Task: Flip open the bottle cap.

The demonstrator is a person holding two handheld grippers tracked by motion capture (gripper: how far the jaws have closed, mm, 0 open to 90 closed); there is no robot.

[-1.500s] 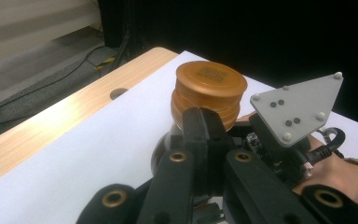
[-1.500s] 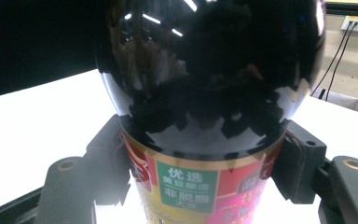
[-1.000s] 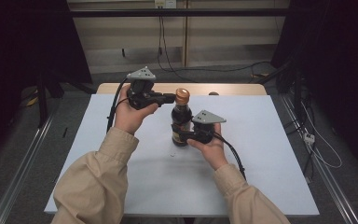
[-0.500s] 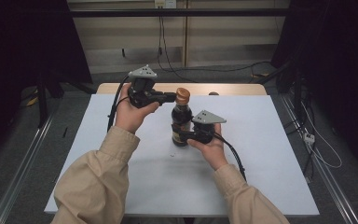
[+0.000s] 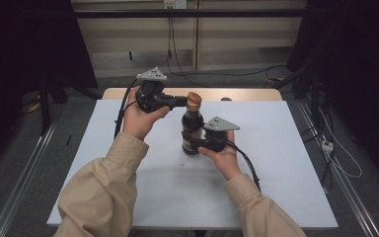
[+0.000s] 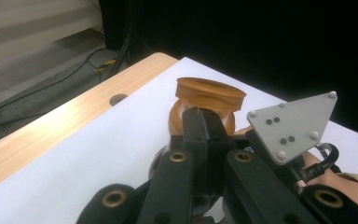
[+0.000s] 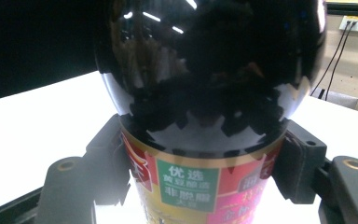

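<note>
Bottle (image 5: 192, 129) mid-counter (image 5: 286, 148): glass prob., heavy, slick. R gripper (image 5: 197, 143) fingers clamp label band, best hold. L gripper (image 5: 181, 102) fingers pinched on cap (image 6: 209, 93).

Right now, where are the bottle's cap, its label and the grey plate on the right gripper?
cap (image 6: 209, 93): left gripper view, on its orange flared top.
label (image 7: 187, 183): right gripper view, on the green panel.
grey plate (image 5: 220, 124): high view, on the plate's flat top.

Lab setup, dark curtains (image 5: 24, 44), floor cables (image 5: 217, 74), rails (image 5: 24, 173)
</note>
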